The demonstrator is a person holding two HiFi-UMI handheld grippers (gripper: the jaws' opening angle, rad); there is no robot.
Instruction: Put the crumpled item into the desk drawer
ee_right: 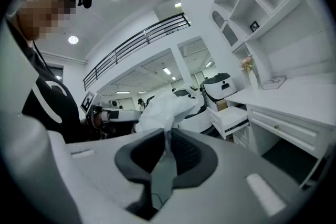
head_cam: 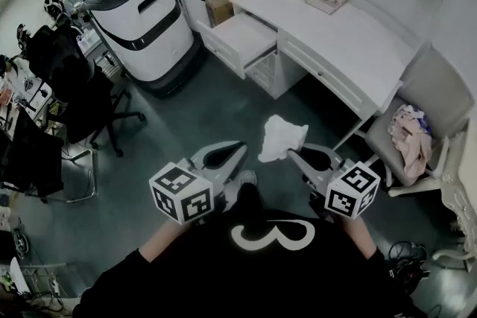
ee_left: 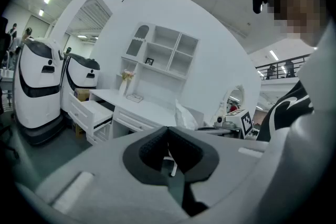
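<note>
Right gripper pinches the bottom edge of the white crumpled sheet, whose bulk billows past its tips toward 11 o'clock. Left gripper closed, empty.

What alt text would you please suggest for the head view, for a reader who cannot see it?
Seen from above, the right gripper holds a crumpled white item over the grey floor, short of a white desk whose drawer stands open. The left gripper, shut and empty, is beside it.
</note>
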